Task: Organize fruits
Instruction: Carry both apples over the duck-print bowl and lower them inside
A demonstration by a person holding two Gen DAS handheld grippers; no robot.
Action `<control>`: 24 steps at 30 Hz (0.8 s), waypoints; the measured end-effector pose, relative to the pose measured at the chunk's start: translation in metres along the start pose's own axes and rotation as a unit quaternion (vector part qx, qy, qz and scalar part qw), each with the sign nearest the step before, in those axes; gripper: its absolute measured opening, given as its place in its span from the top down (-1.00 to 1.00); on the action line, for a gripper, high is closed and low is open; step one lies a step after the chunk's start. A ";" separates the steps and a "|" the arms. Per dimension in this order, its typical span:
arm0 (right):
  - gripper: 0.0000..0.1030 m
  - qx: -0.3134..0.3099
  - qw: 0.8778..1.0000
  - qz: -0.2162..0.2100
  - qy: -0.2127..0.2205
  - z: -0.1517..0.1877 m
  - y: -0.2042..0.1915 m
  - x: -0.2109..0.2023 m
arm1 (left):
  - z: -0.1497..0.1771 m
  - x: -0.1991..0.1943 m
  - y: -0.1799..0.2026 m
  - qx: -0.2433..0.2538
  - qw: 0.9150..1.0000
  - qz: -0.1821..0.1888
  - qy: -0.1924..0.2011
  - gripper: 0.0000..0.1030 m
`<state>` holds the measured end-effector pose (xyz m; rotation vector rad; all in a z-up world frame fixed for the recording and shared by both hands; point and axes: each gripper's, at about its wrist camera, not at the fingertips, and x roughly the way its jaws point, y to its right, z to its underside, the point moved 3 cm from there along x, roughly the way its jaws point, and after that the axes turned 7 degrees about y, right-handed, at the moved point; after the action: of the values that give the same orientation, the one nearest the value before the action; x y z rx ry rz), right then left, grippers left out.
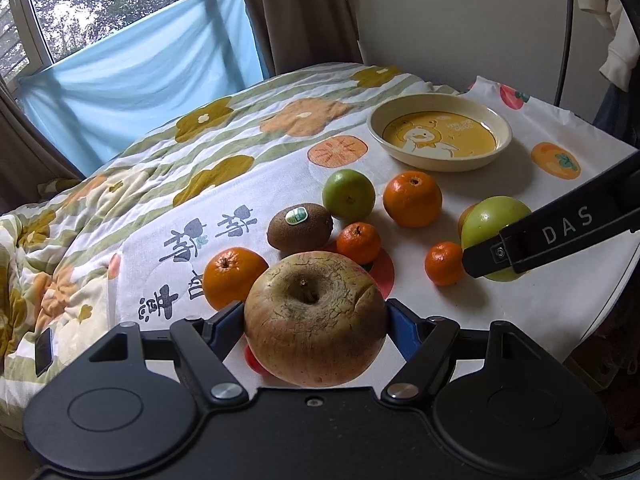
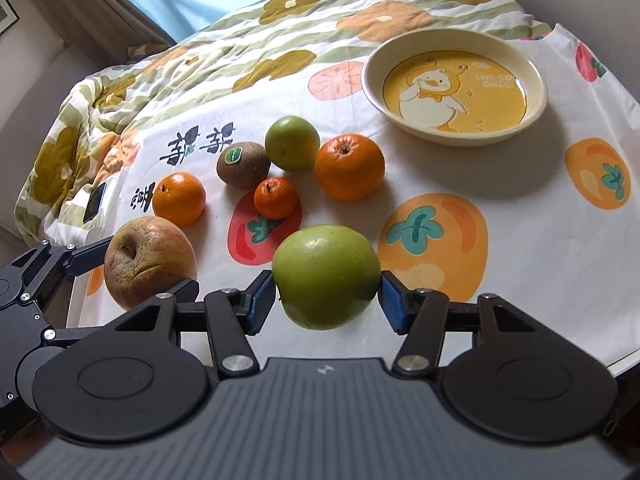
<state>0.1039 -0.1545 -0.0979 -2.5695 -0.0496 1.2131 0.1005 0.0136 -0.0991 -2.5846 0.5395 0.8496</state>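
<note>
Fruits lay scattered on a white tablecloth printed with orange persimmons, spread over a table, and two of them were already in the grippers. The left gripper held a large wrinkled russet-and-red apple stem-up between its blue pads, the jaws set wide around it and pressing on both flanks. The right gripper held a smooth green apple in the same way, its jaws at a middling spread and closed onto the fruit's sides. Both apples appeared clear of the cloth, so the step in hand was judged to be the lift and carry of a pair.

The likely goal was the shallow cream dish with a yellow duck picture, which stood empty at the far right of the cloth, well apart from the fruit cluster. Left on the cloth were a brown fuzzy kiwi with a green sticker, a small round green fruit, two larger oranges and a small mandarin; the left wrist view showed one more small mandarin near the right gripper.

The next move would call for carrying each apple over the cluster without brushing it, then lowering one at a time into the dish, since the two grippers could crowd each other above it and round fruit may roll against the low rim.
</note>
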 end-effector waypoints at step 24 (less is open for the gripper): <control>-0.38 -0.087 0.996 -0.005 0.017 -0.114 0.122 -0.008 | -0.123 0.043 0.074 -0.083 0.996 -0.037 0.021 -0.53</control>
<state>0.1738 -0.3009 -0.0585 -2.7354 -0.1683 1.2088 0.1577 -0.1153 -0.0498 -2.7595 0.3964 0.8495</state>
